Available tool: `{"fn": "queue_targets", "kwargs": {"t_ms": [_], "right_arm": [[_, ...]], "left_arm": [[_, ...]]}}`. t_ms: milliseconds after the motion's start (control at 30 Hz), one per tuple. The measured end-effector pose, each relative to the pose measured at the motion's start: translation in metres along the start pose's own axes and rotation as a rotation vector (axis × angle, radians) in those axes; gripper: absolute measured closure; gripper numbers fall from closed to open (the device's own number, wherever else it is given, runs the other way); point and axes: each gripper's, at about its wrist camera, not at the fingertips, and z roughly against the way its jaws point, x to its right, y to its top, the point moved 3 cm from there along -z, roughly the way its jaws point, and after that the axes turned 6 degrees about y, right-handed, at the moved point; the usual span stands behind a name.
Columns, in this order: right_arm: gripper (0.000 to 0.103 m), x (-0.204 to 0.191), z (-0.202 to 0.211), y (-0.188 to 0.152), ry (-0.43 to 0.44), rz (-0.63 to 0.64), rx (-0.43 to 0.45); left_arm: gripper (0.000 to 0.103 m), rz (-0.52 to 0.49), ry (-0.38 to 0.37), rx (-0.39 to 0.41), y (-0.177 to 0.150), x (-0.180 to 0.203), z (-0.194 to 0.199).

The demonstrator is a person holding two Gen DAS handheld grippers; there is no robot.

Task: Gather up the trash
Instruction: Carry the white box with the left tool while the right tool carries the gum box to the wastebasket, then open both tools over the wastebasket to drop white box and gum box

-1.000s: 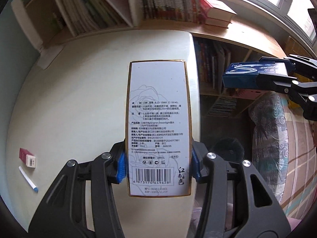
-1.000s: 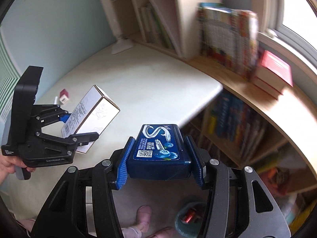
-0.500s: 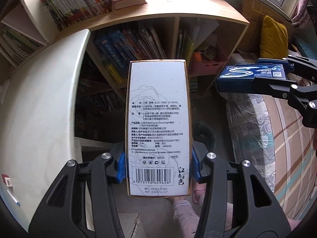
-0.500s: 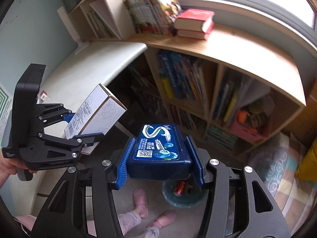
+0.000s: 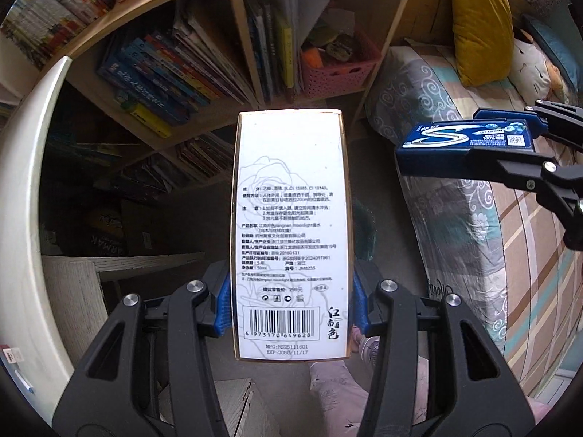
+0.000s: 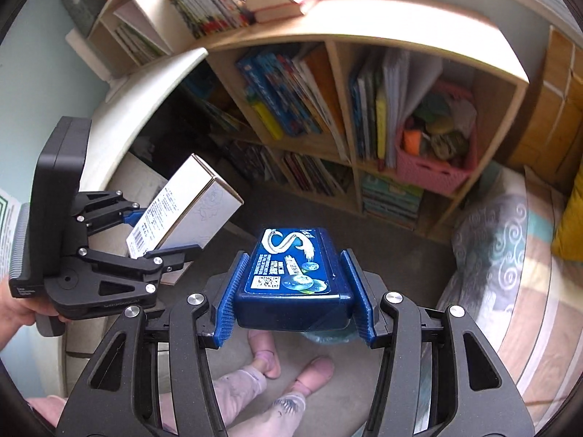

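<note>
My left gripper [image 5: 291,302] is shut on a tall white perfume box [image 5: 289,218] with a barcode, held in the air over the floor beside the desk. The box also shows in the right wrist view [image 6: 186,207], with the left gripper [image 6: 160,236] at the left. My right gripper [image 6: 295,295] is shut on a blue gum box [image 6: 291,266]. It also shows in the left wrist view [image 5: 470,138] at the right. A teal waste bin [image 6: 328,335] sits on the floor, mostly hidden under the blue box.
A wooden bookshelf [image 6: 328,109] full of books and a pink basket [image 6: 433,167] stands ahead. The white desk edge [image 5: 22,218] curves at the left. A bed [image 5: 492,236] with a yellow pillow lies at the right. The person's feet [image 6: 291,371] are below.
Both grippers have swung away from the desk top and down toward the floor by the bookshelf, each still holding its box. The bin has slid under the blue box.
</note>
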Motion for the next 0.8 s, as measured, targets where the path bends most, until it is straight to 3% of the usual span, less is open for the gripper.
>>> {"fn": "queue_targets", "kwargs": {"t_ms": [700, 767, 800], "right_arm": [[0.050, 0.055, -0.046, -0.048, 0.025, -0.161, -0.081], [0.044, 0.060, -0.049, -0.049, 0.041, -0.194, -0.087], [0.033, 0.063, -0.049, -0.049, 0.057, -0.218, -0.081]], "left_arm": [[0.056, -0.104, -0.052, -0.127, 0.002, 0.050, -0.066], [0.053, -0.101, -0.048, -0.132, 0.002, 0.053, -0.070], [0.038, -0.094, -0.046, -0.130, 0.002, 0.053, -0.070]]}}
